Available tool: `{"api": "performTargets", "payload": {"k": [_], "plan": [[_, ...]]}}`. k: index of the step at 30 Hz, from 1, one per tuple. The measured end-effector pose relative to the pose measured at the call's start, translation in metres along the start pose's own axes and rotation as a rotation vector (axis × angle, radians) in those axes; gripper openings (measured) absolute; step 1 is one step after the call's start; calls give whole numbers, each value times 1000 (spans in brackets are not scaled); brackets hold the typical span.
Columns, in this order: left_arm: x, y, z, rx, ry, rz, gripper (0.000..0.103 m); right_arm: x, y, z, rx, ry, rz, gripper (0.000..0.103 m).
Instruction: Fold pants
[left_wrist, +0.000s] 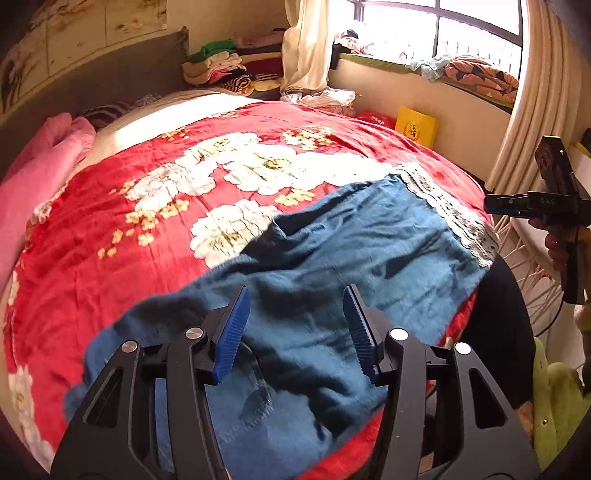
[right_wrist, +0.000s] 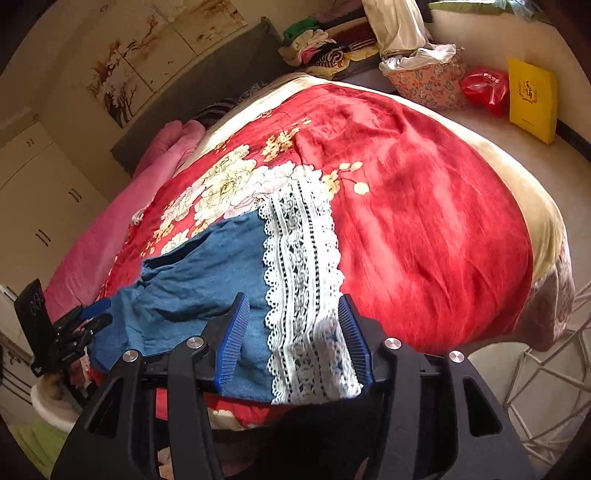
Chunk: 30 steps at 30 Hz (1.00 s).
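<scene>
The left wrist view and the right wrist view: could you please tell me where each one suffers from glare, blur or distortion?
Left wrist view: window blown out white; blue pants soft near the tongs; fisheye bulges the red blanket. Right wrist view: evenly lit, lace trim sharp, edges curved.

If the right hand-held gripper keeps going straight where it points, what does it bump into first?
Most likely the white lace band on the blue pants, which lies right between the open right hand-held gripper pads. Depth is hard to judge, but the red blanket lies beyond.

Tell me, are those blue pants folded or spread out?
Folded, roughly: the blue pants lie doubled and rumpled on the red blanket, lace hem on top.
</scene>
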<state>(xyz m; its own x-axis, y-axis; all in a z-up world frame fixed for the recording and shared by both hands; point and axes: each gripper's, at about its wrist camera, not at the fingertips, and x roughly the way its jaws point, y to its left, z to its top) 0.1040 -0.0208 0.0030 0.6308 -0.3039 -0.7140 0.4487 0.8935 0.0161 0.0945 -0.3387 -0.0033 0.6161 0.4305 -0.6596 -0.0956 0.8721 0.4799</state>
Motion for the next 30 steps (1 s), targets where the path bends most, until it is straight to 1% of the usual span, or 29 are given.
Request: {"api": "performTargets", "payload": {"k": [2,6,7,9,10,12,13,15,17,18,20,22,24,26,27,30], "plan": [[15,8,15,28,22,19,46,10,-3,13,-19,2,-15,54],[48,16,31,76,94,28,46,37,-6,37,-44,20,-2,55],[56,16,33,88,111,20,46,44,-7,42,-47,27,-5,55],[69,14,35,104,153,-24,46,58,-9,51,-52,51,8,56],[72,11,37,124,158,-37,46,63,-11,55,-49,57,2,56],[78,4,39,174,176,-44,46,75,-13,61,-45,76,15,57],[84,2,39,194,195,-36,46,80,-14,63,-43,83,16,57],[95,2,39,198,224,-21,46,89,-14,65,-47,101,22,57],[105,6,40,180,243,-31,46,98,-15,65,-44,121,18,57],[109,9,40,172,252,-36,41,101,-15,65,-47,128,22,57],[114,14,40,135,254,-75,32,105,-15,64,-47,127,25,56],[117,19,41,102,252,-94,27,108,-14,65,-43,133,41,44],[120,29,42,39,239,-126,18,111,-13,64,-49,142,60,26],[120,40,44,-40,225,-160,12,114,-12,62,-47,152,92,19],[120,44,44,-68,214,-169,8,113,-10,62,-54,150,104,16],[117,54,46,-144,188,-188,6,108,-6,63,-74,121,110,15]]}}
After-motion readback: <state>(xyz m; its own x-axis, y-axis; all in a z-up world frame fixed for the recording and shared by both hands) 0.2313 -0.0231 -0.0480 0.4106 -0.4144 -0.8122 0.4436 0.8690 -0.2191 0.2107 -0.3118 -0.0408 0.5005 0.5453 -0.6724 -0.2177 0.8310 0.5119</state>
